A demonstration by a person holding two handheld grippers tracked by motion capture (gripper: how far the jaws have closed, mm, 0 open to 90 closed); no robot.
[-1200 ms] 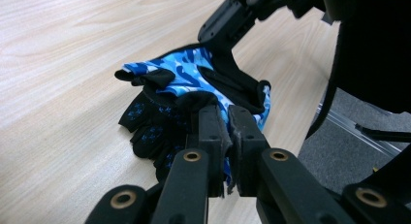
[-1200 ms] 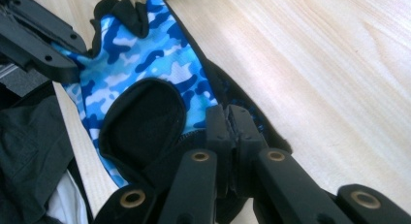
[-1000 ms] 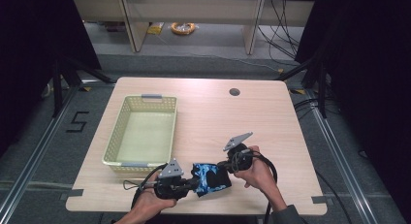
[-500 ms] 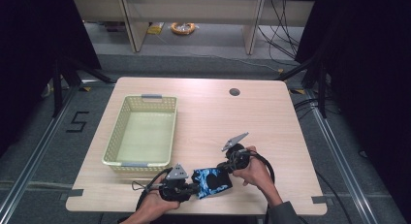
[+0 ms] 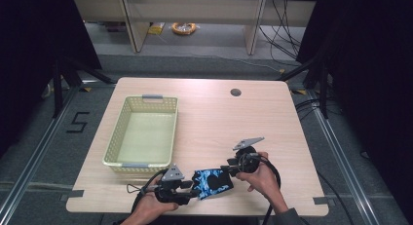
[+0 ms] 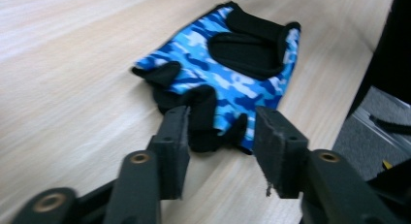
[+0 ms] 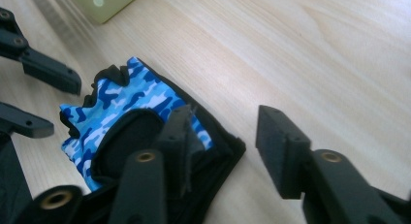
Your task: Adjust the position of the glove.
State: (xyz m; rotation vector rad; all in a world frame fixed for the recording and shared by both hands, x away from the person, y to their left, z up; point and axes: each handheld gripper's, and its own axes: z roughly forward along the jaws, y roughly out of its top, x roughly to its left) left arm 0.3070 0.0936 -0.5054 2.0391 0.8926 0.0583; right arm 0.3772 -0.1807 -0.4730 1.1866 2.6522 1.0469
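Observation:
A blue camouflage fingerless glove (image 5: 213, 182) with black trim lies flat on the wooden table near its front edge. My left gripper (image 5: 194, 190) is at the glove's left end. Its jaws have just been opening and now stand apart. In the left gripper view the glove's (image 6: 232, 64) black finger edge lies between the left gripper's (image 6: 220, 136) tips without being pressed. My right gripper (image 5: 228, 169) is at the glove's right end, and its jaws have also just been opening. In the right gripper view one jaw of the right gripper (image 7: 228, 136) rests over the glove's (image 7: 126, 107) black cuff, the other over bare wood.
A pale green mesh basket (image 5: 117, 137) stands empty on the table's left half, its corner (image 7: 104, 1) close beyond the glove. A small round hole (image 5: 235, 92) sits in the tabletop at the back right. The table's front edge is just behind both hands.
Both grippers were shut on the glove's ends before. Now their jaws stand apart and the glove lies released on the table, slightly nearer the front edge.

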